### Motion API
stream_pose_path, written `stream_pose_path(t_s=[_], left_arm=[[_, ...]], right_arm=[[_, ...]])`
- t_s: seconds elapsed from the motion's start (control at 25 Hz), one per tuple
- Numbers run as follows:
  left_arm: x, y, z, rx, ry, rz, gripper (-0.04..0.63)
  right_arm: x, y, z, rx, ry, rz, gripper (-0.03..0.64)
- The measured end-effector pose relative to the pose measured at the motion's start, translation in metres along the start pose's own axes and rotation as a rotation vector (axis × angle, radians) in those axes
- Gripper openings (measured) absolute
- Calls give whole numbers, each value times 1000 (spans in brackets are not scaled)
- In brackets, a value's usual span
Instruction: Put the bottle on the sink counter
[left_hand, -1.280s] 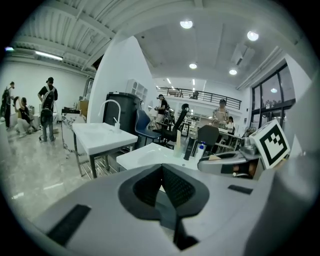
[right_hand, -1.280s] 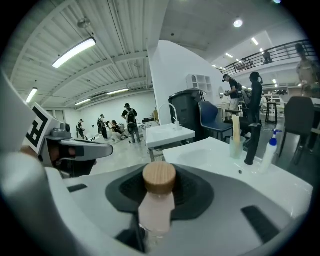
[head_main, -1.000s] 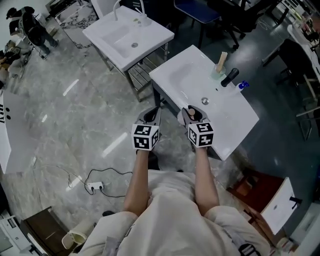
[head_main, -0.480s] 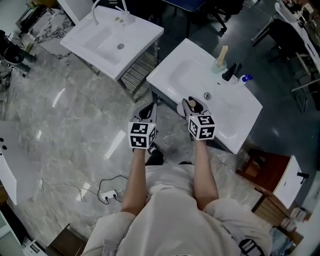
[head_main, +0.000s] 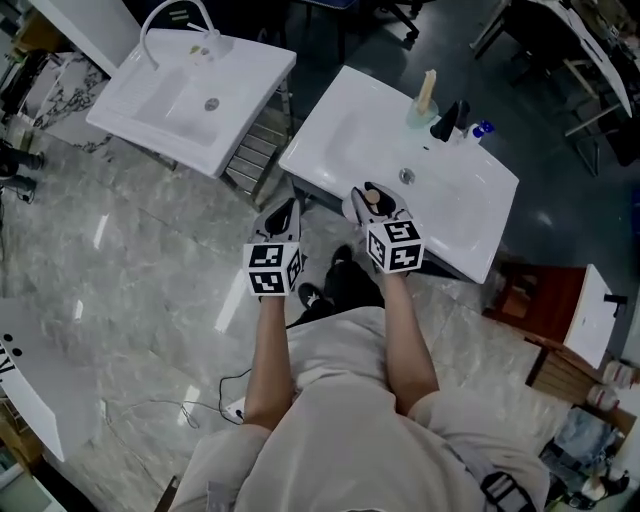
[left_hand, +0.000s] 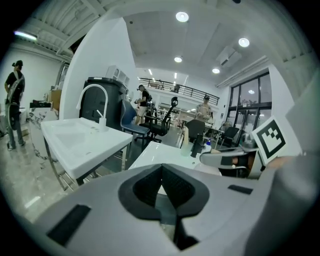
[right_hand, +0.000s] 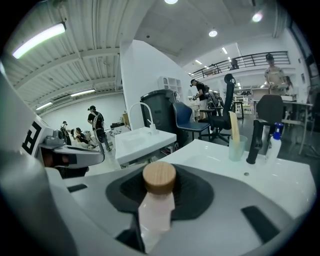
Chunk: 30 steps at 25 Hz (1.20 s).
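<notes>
A pale pink bottle (right_hand: 156, 212) with a round wooden cap stands upright between the jaws of my right gripper (right_hand: 160, 196), which is shut on it. In the head view that right gripper (head_main: 368, 200) holds the bottle (head_main: 372, 197) over the near edge of the white sink counter (head_main: 345, 125). My left gripper (head_main: 282, 215) hangs beside it, left of the counter and above the floor. Its pads meet with nothing between them in the left gripper view (left_hand: 162, 187).
On the far side of the counter stand a black faucet (head_main: 447, 120), a pale cup (head_main: 420, 108) with a stick in it and a blue-capped bottle (head_main: 481, 130). A second white sink (head_main: 190, 85) stands at the left. A brown box (head_main: 530, 295) sits on the floor at the right.
Both grippers have moved along with the person toward the sink counter, the bottle still held in the right one. The counter's near edge now lies more squarely ahead of the hands.
</notes>
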<state>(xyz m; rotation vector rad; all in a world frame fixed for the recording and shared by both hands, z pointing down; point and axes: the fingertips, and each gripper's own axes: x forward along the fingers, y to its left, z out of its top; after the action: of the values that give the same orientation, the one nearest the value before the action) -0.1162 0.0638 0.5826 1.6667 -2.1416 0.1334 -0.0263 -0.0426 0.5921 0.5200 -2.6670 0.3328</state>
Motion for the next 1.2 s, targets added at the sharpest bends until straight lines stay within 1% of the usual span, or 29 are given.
stream_pose_path(t_s=[0.12, 0.32, 0.48, 0.64, 0.8, 0.96, 1.2], left_arm=[[11, -3, 4, 18, 7, -30, 6], [28, 8, 18, 49, 8, -46, 6], [49, 23, 33, 103, 18, -58, 6], [73, 36, 50, 115, 12, -82, 6], [100, 40, 67, 131, 15, -110, 6], [133, 42, 82, 152, 38, -148, 6], [179, 41, 101, 165, 57, -194, 6]], right_arm=[[5, -3, 3, -2, -5, -9, 109], [27, -9, 13, 4, -13, -13, 109], [54, -17, 25, 22, -18, -16, 109], [80, -27, 39, 32, -23, -16, 109], [102, -39, 56, 34, -25, -20, 108], [127, -54, 73, 42, -18, -28, 109], [158, -86, 91, 69, -12, -59, 108]])
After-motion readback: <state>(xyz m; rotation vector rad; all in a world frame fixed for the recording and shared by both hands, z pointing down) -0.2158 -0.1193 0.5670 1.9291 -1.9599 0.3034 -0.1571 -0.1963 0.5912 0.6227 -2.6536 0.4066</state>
